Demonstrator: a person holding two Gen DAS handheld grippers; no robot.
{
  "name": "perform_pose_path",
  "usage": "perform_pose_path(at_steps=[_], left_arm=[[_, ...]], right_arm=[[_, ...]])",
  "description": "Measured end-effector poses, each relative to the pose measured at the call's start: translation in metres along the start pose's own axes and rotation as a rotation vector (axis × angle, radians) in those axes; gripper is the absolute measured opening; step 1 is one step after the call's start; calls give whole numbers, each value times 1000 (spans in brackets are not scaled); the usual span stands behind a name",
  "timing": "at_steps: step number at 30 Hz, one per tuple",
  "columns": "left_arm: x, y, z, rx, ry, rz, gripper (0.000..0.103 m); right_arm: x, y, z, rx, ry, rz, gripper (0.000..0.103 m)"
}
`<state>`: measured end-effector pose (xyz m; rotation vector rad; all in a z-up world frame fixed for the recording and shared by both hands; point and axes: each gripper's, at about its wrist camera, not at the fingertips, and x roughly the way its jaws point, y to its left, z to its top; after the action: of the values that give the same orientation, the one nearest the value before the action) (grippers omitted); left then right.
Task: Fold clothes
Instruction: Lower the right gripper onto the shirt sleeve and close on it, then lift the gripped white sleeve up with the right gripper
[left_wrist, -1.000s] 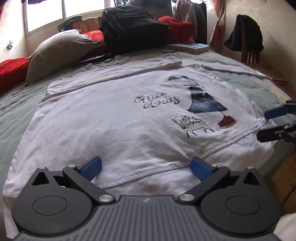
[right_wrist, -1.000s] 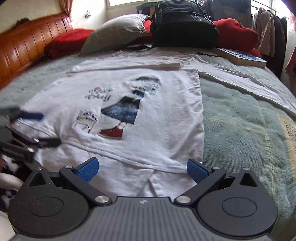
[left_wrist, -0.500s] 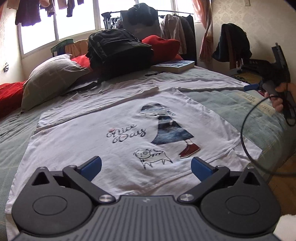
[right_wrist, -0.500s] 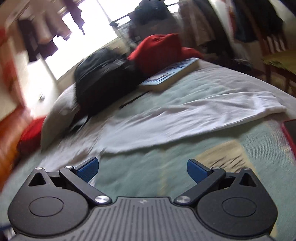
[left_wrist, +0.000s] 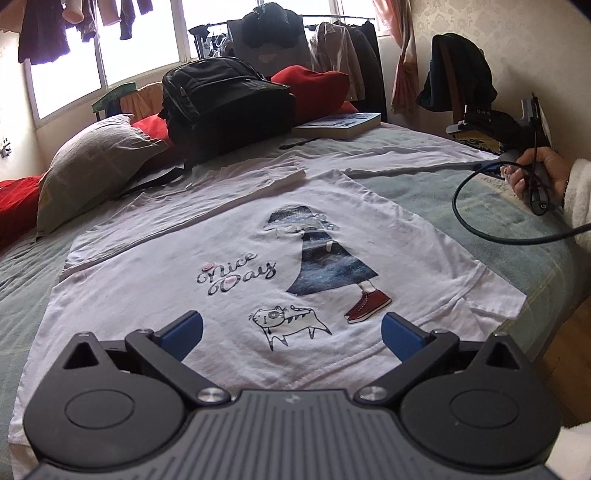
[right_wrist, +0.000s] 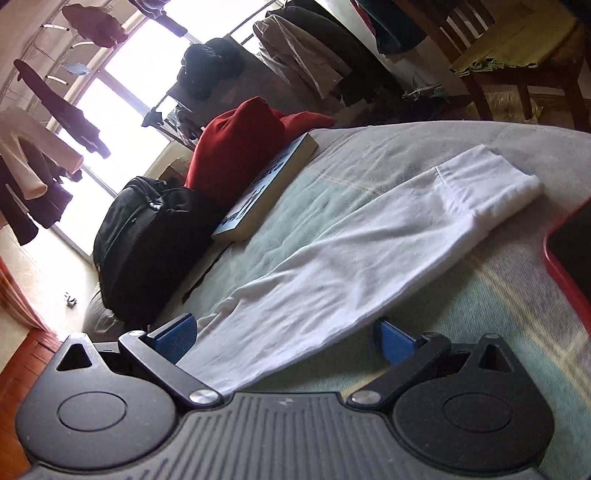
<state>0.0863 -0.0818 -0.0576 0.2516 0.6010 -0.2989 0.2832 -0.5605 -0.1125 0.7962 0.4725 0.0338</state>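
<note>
White T-shirt (left_wrist: 229, 266) flat on bed (printed side up), left gripper (left_wrist: 291, 332) spread, right gripper (right_wrist: 284, 338) spread

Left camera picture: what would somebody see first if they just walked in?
Probably the white T-shirt lying flat on the bed, with its cat drawing near the open left tool. Behind it, a black backpack leans on a red cushion.

Bed (left_wrist: 491, 221), green-grey cover. T-shirt (left_wrist: 155, 295) flat, directly ahead of left gripper (left_wrist: 291, 332). Beyond it: pillow (left_wrist: 92, 166), backpack (left_wrist: 225, 107), book (left_wrist: 340, 125).
</note>
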Motion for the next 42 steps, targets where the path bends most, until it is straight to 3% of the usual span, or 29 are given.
perform_pose_path(at_steps=[9, 24, 30, 37, 42], left_arm=[[9, 7, 5, -13, 16, 10, 102], [18, 25, 12, -39, 20, -22, 102], [15, 43, 16, -62, 5, -12, 102], [15, 57, 20, -49, 13, -37, 102], [5, 75, 23, -32, 35, -95, 102]], right_arm=[[15, -14, 17, 58, -113, -23, 103], [30, -4, 18, 72, -155, -117, 103], [20, 10, 23, 111, -219, -19, 103], [19, 41, 28, 66, -210, -18, 103], [28, 73, 30, 21, -154, -58, 103]])
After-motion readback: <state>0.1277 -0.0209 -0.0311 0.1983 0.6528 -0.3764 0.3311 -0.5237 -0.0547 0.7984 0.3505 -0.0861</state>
